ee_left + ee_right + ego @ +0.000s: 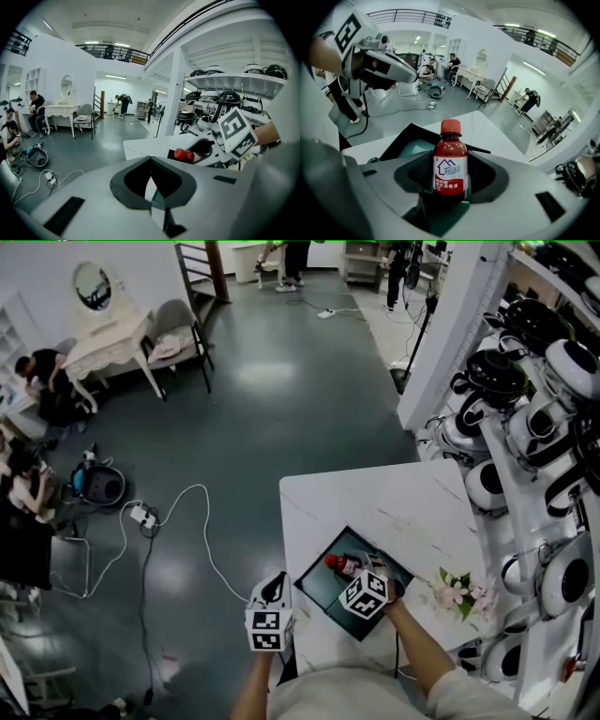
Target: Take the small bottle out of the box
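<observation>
Holding nothing, my left gripper (150,161) at the lower left has its jaws together. Right of it, my right gripper (450,187) squeezes the small bottle (450,161) just above the box (401,139). I think it's nearly out, and carrying it away is left.

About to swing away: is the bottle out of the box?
Out, it seems: the right claw grips the bottle raised above the box, though over it.

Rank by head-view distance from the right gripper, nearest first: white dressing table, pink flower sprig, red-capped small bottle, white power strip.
1. Red-capped small bottle, in the right gripper.
2. Pink flower sprig, tabletop right.
3. White power strip, floor left.
4. White dressing table, far left.
</observation>
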Motion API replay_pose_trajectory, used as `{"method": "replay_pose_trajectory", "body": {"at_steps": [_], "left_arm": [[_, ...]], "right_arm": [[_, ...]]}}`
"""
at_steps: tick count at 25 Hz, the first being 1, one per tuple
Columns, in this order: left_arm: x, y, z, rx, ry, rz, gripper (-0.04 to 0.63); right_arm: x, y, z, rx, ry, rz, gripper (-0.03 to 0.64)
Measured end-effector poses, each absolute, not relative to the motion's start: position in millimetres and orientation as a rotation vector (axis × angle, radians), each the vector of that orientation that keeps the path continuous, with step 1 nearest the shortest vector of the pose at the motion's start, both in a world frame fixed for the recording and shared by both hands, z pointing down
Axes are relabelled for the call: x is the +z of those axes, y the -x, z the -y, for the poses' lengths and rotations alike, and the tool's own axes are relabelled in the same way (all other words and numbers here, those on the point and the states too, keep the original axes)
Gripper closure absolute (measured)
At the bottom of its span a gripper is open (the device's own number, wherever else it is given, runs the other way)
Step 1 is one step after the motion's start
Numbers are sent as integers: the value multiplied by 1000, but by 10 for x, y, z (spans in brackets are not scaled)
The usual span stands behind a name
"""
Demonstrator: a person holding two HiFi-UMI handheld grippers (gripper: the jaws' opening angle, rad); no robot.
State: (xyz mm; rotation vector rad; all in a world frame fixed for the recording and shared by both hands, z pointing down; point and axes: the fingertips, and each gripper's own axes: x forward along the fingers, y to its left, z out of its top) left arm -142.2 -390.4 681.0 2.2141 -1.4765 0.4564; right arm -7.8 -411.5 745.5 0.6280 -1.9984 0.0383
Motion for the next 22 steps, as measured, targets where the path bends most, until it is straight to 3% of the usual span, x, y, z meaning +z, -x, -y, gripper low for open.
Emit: {"method": "replay_pose_trajectory", "body": {"at_steps": [22], "left_arm": [[6110, 1218, 3579, 400, -2289, 1615, 577]], "right_arm": [[6210, -577, 3854, 275, -1196, 2390, 382]]}}
